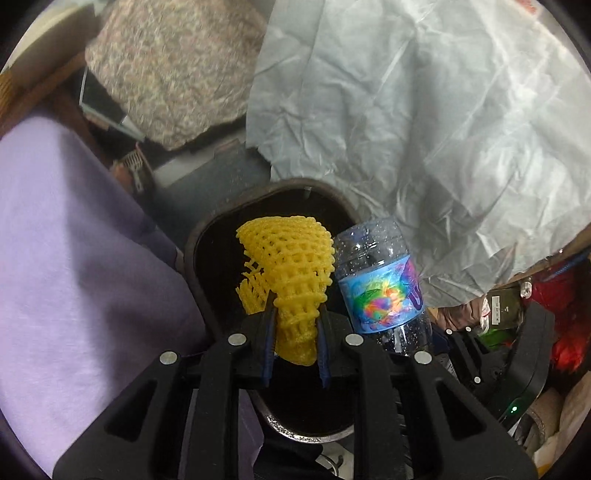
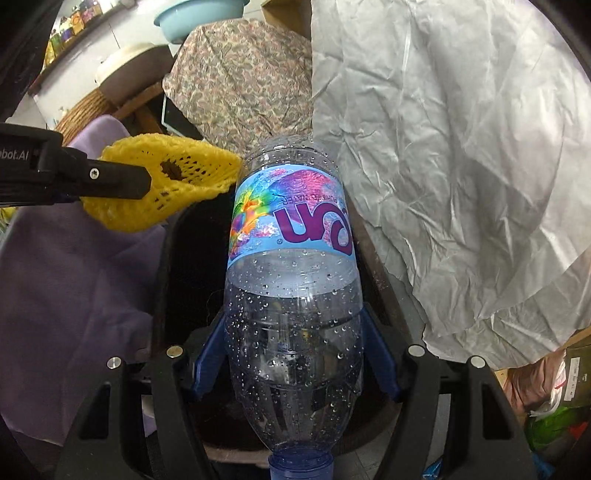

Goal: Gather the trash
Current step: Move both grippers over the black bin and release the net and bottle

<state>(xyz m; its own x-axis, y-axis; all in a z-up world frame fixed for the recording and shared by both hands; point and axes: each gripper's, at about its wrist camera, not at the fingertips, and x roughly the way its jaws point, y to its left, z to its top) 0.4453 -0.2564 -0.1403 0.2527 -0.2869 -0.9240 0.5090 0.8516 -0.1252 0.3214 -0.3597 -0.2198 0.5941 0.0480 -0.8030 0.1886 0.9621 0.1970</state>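
My left gripper (image 1: 295, 317) is shut on a yellow foam net sleeve (image 1: 291, 273), which hangs over the dark opening of a black bin (image 1: 207, 236). In the right wrist view the same yellow foam net sleeve (image 2: 162, 184) shows at the left, pinched by the left gripper's black fingers (image 2: 110, 181). My right gripper (image 2: 295, 332) is shut on a clear plastic bottle (image 2: 295, 295) with a colourful label, held cap toward the camera above the black bin (image 2: 184, 258). From the left wrist view the clear plastic bottle (image 1: 376, 284) sits just right of the sleeve.
A crumpled white plastic sheet (image 1: 424, 129) covers the right side. Purple cloth (image 1: 74, 240) lies left of the bin. A floral-patterned cushion (image 1: 170, 70) sits behind it. Mixed clutter (image 1: 535, 325) fills the lower right; a blue basin (image 2: 199, 16) stands far back.
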